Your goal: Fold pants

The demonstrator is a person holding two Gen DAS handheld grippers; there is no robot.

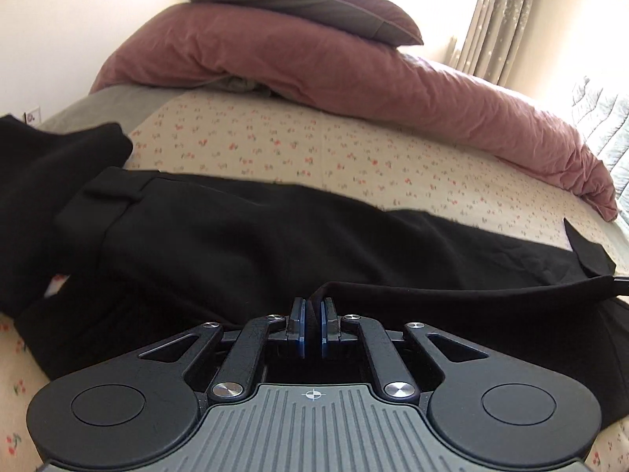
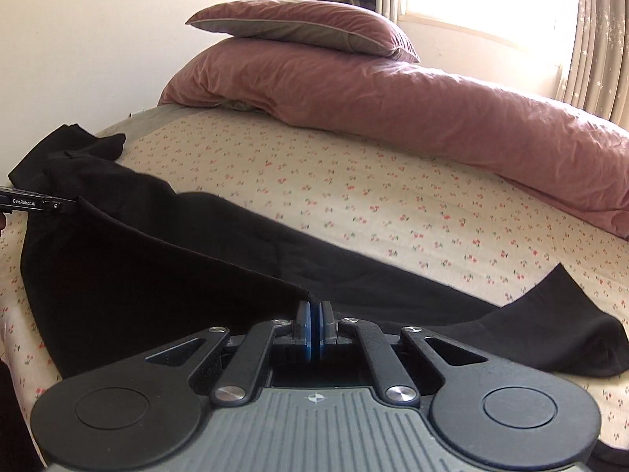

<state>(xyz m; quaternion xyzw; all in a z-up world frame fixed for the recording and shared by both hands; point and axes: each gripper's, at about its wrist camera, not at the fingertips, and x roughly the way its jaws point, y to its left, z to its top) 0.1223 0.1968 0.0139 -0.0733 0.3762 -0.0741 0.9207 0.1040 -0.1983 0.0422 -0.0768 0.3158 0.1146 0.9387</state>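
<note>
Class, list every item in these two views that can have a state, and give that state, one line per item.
left tool: shut on the pants' near edge
right tool: shut on the same edge
pants: spread across the bed, near edge lifted taut between the tools
duvet: bunched along the far side
pillow: resting on the duvet
curtain: drawn aside, window bright

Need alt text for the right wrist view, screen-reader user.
The right gripper is shut on an edge of black pants spread across a floral bedsheet. The left gripper pinches the same edge at far left; a pink duvet and pillow lie behind.
</note>
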